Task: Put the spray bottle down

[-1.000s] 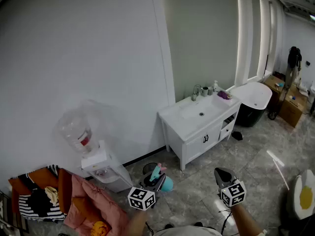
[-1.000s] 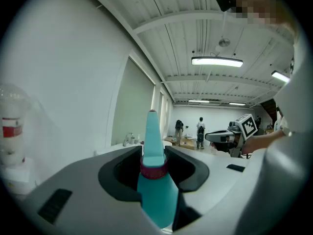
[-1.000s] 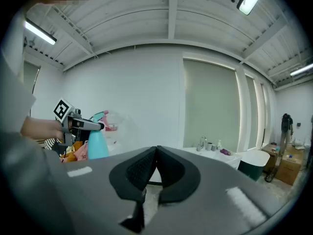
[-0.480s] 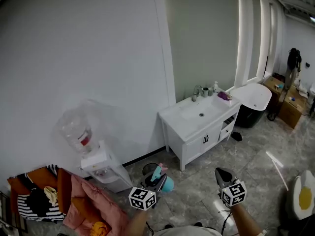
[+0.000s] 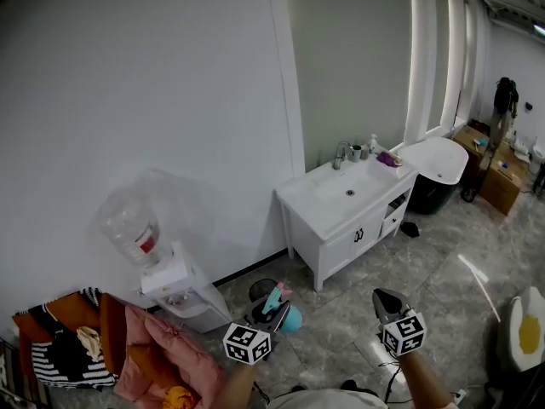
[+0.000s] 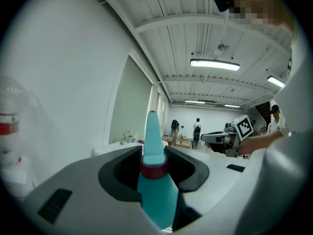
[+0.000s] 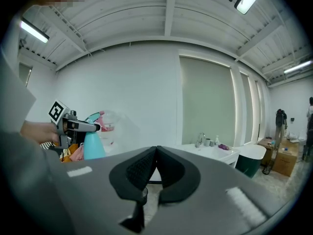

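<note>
Left gripper (image 6: 154, 153): jaws partly apart, clamped on the teal spray bottle (image 6: 155, 190) at its red collar. Bottle upright, carried in the air over the floor (image 5: 341, 322), near the water dispenser (image 5: 174, 288). Right gripper (image 7: 156, 151): jaws closed together, empty, apart from the bottle.

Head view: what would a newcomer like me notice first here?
The teal spray bottle stands out first, clamped in the left gripper low in the middle. Beyond it a white sink cabinet stands against the wall, with a water dispenser at the left. The right gripper, low on the right, is shut and empty.
</note>
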The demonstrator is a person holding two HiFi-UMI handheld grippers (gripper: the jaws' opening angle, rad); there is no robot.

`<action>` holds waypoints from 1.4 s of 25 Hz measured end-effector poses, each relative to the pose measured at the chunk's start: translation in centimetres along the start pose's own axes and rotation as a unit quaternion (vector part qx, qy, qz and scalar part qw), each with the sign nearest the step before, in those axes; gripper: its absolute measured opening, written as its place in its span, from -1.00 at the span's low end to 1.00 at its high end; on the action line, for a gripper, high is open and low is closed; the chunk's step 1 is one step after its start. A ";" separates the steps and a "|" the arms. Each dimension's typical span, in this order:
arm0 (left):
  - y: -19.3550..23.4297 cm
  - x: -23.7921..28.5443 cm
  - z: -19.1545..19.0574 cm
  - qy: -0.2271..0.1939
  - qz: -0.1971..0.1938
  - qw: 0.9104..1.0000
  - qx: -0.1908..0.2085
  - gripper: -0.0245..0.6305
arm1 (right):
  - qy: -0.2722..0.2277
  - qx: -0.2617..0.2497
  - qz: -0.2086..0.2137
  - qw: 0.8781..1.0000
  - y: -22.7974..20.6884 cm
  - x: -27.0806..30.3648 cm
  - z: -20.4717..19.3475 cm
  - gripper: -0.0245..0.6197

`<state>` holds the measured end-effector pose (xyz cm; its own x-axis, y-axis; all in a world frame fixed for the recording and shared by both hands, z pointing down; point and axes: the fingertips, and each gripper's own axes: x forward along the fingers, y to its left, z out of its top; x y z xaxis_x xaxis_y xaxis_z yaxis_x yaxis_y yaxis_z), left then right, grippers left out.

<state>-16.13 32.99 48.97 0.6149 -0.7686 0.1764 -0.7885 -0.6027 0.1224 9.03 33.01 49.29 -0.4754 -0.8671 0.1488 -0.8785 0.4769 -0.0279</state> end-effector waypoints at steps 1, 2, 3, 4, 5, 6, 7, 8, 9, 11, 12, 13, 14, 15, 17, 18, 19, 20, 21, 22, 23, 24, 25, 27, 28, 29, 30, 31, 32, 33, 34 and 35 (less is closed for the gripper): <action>0.4 -0.2 -0.1 0.002 -0.004 1.000 0.000 -0.48 | 0.001 0.002 -0.003 1.000 0.4 0.3 -0.1 -0.89; 0.8 -0.3 -0.3 0.003 -0.008 1.000 0.000 -0.48 | 0.003 0.003 -0.006 1.000 0.7 0.5 -0.3 -0.89; 1.1 -0.5 -0.5 0.004 -0.011 1.000 0.000 -0.48 | 0.004 0.005 -0.009 1.000 1.0 0.8 -0.5 -0.89; 1.5 -0.6 -0.6 0.005 -0.014 1.000 0.000 -0.48 | 0.006 0.007 -0.013 1.000 1.2 1.0 -0.6 -0.89; 1.8 -0.6 -0.8 0.006 -0.016 1.000 -0.001 -0.48 | 0.007 0.009 -0.016 1.000 1.5 1.1 -0.8 -0.89; 2.2 -0.7 -0.9 0.009 -0.019 1.000 -0.001 -0.48 | 0.008 0.012 -0.020 1.000 1.7 1.2 -1.0 -0.89; 2.5 -0.8 -1.1 0.011 -0.021 1.000 -0.001 -0.48 | 0.010 0.014 -0.023 1.000 2.0 1.4 -1.2 -0.89; 2.9 -0.9 -1.2 0.014 -0.023 1.000 -0.001 -0.48 | 0.012 0.017 -0.026 0.999 2.2 1.6 -1.4 -0.89; 3.3 -0.9 -1.3 0.016 -0.025 1.000 -0.001 -0.48 | 0.014 0.019 -0.029 0.999 2.5 1.8 -1.6 -0.89; 4.1 -0.7 -1.6 0.019 -0.026 0.999 -0.004 -0.48 | 0.018 0.022 -0.031 0.999 2.8 2.4 -1.9 -0.89; 4.4 -0.6 -1.7 0.020 -0.027 0.999 -0.005 -0.48 | 0.021 0.023 -0.032 0.999 2.7 2.7 -2.2 -0.89; 4.7 -0.4 -1.9 0.022 -0.027 0.999 -0.006 -0.48 | 0.023 0.024 -0.032 0.999 2.7 3.0 -2.4 -0.89; 5.0 -0.1 -2.0 0.024 -0.028 0.999 -0.006 -0.48 | 0.024 0.025 -0.032 0.999 2.5 3.5 -2.5 -0.89; 5.4 0.2 -2.1 0.026 -0.027 0.999 -0.007 -0.48 | 0.025 0.026 -0.032 0.999 2.4 4.0 -2.6 -0.89; 6.4 1.1 -2.1 0.028 -0.025 0.999 -0.010 -0.48 | 0.024 0.027 -0.031 0.999 1.9 5.2 -2.5 -0.89; 6.8 1.6 -2.0 0.029 -0.023 0.999 -0.011 -0.48 | 0.024 0.027 -0.029 0.999 1.6 5.9 -2.4 -0.89; 7.3 2.2 -1.9 0.029 -0.022 0.999 -0.012 -0.48 | 0.023 0.027 -0.027 0.999 1.3 6.6 -2.4 -0.89; 7.7 2.8 -1.8 0.030 -0.020 0.999 -0.011 -0.48 | 0.024 0.028 -0.024 0.999 1.0 7.4 -2.5 -0.89; 8.1 3.5 -1.7 0.031 -0.019 0.999 -0.011 -0.48 | 0.025 0.029 -0.021 0.999 0.5 8.2 -2.6 -0.89; 8.5 4.3 -1.6 0.031 -0.017 0.999 -0.010 -0.48 | 0.026 0.029 -0.018 0.999 0.0 9.1 -2.7 -0.89; 8.9 5.2 -1.5 0.031 -0.015 0.999 -0.011 -0.48 | 0.027 0.030 -0.015 0.999 -0.6 10.0 -2.6 -0.89; 9.4 6.2 -1.3 0.031 -0.012 0.999 -0.012 -0.48 | 0.026 0.030 -0.013 0.999 -1.3 10.9 -2.5 -0.89; 9.9 7.2 -1.2 0.031 -0.010 0.999 -0.015 -0.48 | 0.026 0.029 -0.011 0.999 -2.1 11.9 -2.3 -0.89; 10.8 9.1 -1.0 0.031 -0.005 0.999 -0.023 -0.48 | 0.023 0.029 -0.006 0.999 -3.8 13.7 -1.9 -0.89; 11.3 10.1 -0.8 0.031 -0.003 0.999 -0.029 -0.48 | 0.022 0.027 -0.003 0.999 -4.6 14.5 -1.6 -0.89; 11.7 11.1 -0.5 0.030 0.000 0.999 -0.033 -0.48 | 0.022 0.026 0.000 0.999 -5.5 15.4 -1.3 -0.89; 12.1 12.2 -0.2 0.029 0.004 0.999 -0.037 -0.48 | 0.021 0.025 0.002 0.999 -6.4 16.3 -1.1 -0.89; 12.5 13.2 0.1 0.028 0.007 0.999 -0.039 -0.48 | 0.022 0.026 0.005 0.999 -7.4 17.1 -0.9 -0.89; 12.8 14.3 0.5 0.028 0.011 0.999 -0.039 -0.48 | 0.023 0.027 0.007 0.999 -8.5 17.9 -0.8 -0.89; 13.1 15.3 0.8 0.028 0.014 0.999 -0.039 -0.48 | 0.024 0.029 0.009 0.999 -9.5 18.7 -0.8 -0.89; 13.3 16.4 1.1 0.028 0.016 0.999 -0.038 -0.48 | 0.024 0.030 0.011 0.999 -10.5 19.4 -0.7 -0.89; 13.6 17.5 1.4 0.028 0.019 0.999 -0.037 -0.48 | 0.024 0.031 0.013 0.999 -11.5 20.1 -0.6 -0.89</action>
<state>-16.04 11.05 52.39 0.5841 -0.7766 0.2361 -0.8116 -0.5541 0.1852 9.59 10.15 53.19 -0.4970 -0.8456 0.1949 -0.8676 0.4885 -0.0930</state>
